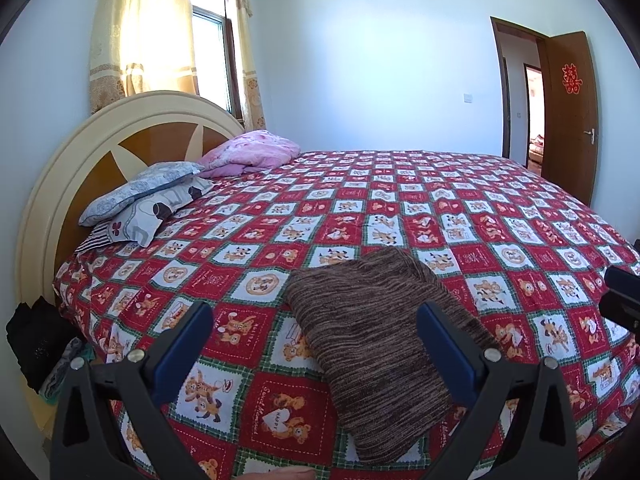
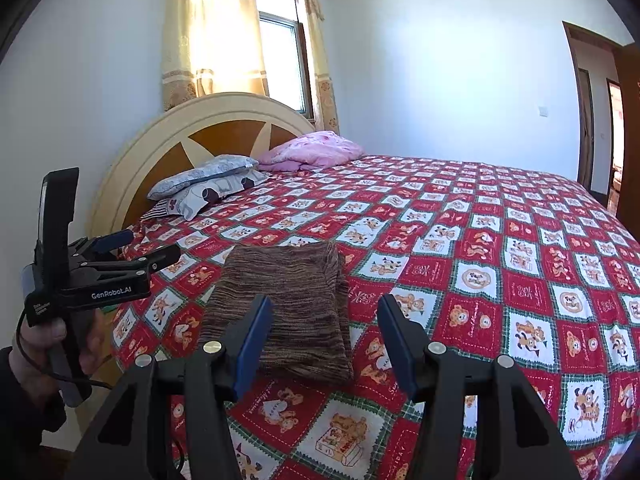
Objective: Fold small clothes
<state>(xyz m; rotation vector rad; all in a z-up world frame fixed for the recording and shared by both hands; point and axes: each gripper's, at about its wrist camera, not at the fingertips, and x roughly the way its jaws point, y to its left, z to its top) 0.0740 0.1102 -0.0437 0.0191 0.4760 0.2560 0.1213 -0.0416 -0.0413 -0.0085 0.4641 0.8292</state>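
A brown striped knit garment (image 1: 372, 344) lies folded into a flat rectangle on the red patterned bedspread (image 1: 440, 208), near the bed's front edge. It also shows in the right wrist view (image 2: 288, 304). My left gripper (image 1: 316, 320) is open and empty, held above the garment's near left part. My right gripper (image 2: 326, 316) is open and empty, just above the garment's near right edge. In the right wrist view the left gripper (image 2: 148, 250) shows at the left, held in a hand. The right gripper's body shows at the right edge of the left wrist view (image 1: 624, 296).
Pillows (image 1: 148, 196) and a pink quilt (image 1: 252, 154) lie at the headboard (image 1: 132, 128). Dark clothes (image 1: 36, 344) sit beside the bed at the left. A curtained window (image 1: 168, 40) and an open door (image 1: 568, 112) stand behind.
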